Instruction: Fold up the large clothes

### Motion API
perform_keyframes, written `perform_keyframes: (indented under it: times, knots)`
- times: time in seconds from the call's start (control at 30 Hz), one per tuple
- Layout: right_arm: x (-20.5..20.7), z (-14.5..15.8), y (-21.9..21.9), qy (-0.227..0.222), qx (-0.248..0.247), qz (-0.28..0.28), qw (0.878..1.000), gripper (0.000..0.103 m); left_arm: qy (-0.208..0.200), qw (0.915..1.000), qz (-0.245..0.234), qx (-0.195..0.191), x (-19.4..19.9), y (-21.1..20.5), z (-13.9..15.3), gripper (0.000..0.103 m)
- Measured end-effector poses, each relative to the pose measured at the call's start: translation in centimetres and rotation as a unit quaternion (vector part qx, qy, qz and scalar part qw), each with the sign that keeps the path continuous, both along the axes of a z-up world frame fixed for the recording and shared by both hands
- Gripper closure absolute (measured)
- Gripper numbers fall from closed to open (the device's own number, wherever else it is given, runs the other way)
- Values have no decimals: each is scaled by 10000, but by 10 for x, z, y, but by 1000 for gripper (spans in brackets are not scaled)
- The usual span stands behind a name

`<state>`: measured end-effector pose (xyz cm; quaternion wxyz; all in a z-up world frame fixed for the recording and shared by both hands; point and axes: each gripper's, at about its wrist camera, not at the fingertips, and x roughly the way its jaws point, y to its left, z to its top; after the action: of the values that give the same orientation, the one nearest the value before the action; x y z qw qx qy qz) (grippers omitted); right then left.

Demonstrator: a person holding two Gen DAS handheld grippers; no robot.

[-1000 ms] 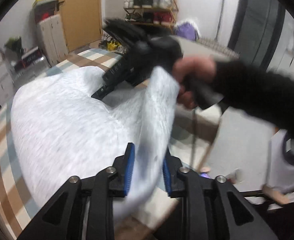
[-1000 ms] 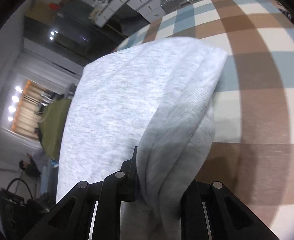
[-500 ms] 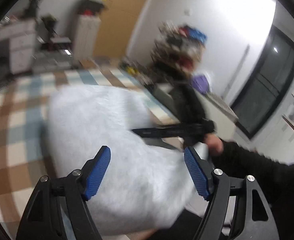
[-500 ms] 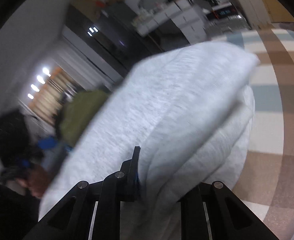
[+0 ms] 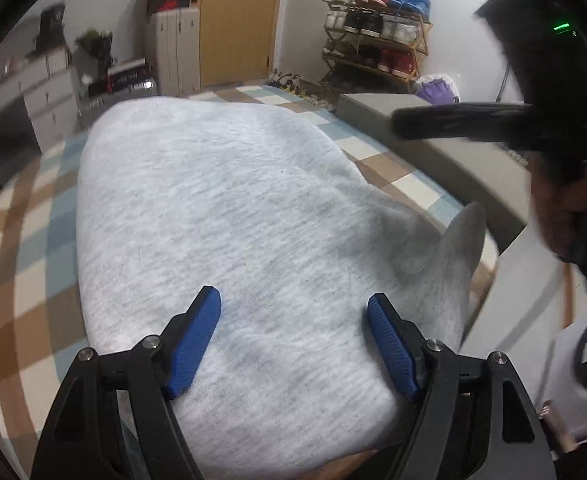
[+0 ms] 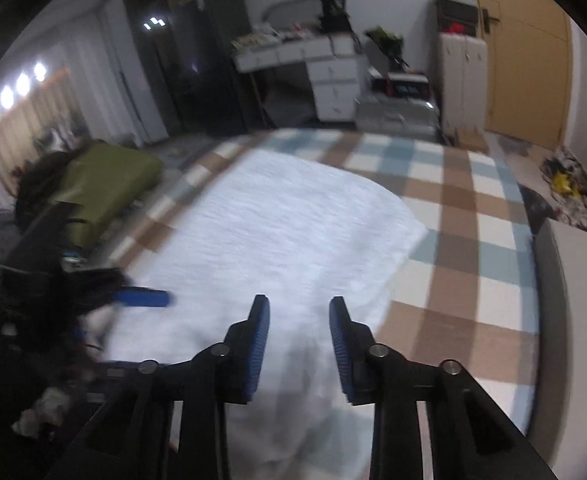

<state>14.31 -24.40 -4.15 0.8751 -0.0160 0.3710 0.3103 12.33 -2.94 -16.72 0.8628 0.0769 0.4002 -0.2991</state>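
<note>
A light grey garment (image 5: 229, 216) lies folded flat on the checked table cover (image 5: 25, 240); it also shows in the right wrist view (image 6: 277, 232). My left gripper (image 5: 293, 344) is open and empty, just above the garment's near edge. My right gripper (image 6: 299, 340) is open and empty over the garment's near part. The right gripper (image 5: 473, 122) also shows blurred at the right of the left wrist view, off the cloth. A corner of the garment (image 5: 465, 240) sticks up at the right.
A grey box (image 5: 433, 148) stands along the table's right side. A shoe rack (image 5: 377, 52), drawers (image 5: 45, 92) and a wooden door (image 5: 237, 20) are behind. An olive cushion (image 6: 105, 184) lies to the left in the right wrist view.
Both grippers have let go of the garment and opened. The garment has dropped flat onto the table, and the right gripper has pulled up and away.
</note>
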Motion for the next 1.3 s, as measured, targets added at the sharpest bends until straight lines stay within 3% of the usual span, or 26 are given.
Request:
perform_keyframes:
  times: [0.1,0.2,0.27,0.4,0.47,0.8,0.87,0.93,1.03,1.13,1.17,1.23,1.3]
  knots:
    - [-14,-20,26,301,151,86,9994,81,-228,9996,147,81,-9,5,2,32]
    - [-26,-75,45,934,3,54,9956,89,-281,9993,197,173,1,6,-6,32]
    - [-32,-100,41,1117,361,-115,9930,89,-330,9988,191,313,6,3,-10,32]
    - [-38,-116,18,1178,1195,-542,9843,93,-311,9986,230,362,19,6,-16,32]
    - [-39,-116,13,1180,1318,-635,9822,93,-291,9987,227,346,21,8,-17,32]
    - [-55,-123,21,986,971,-959,9857,93,-374,9983,248,370,19,8,-21,32]
    - [-58,-118,24,896,830,-945,9880,94,-303,9990,239,223,20,12,-16,32]
    - [-58,-113,29,807,661,-930,9902,94,-415,9977,534,25,21,27,1,31]
    - [-57,-108,32,861,516,-943,9905,94,-771,9911,893,-619,27,56,31,31]
    - [-45,-90,25,1198,614,-835,9874,92,21,9958,593,-696,54,56,12,31]
    - [-43,-80,20,1137,803,-797,9871,92,310,9961,543,-630,62,53,-6,32]
    - [-38,-49,10,550,871,-1011,9895,88,91,9979,492,-408,58,47,-23,32]
    - [-23,-23,15,54,492,-1158,9920,88,-127,9977,557,-360,51,43,-24,32]
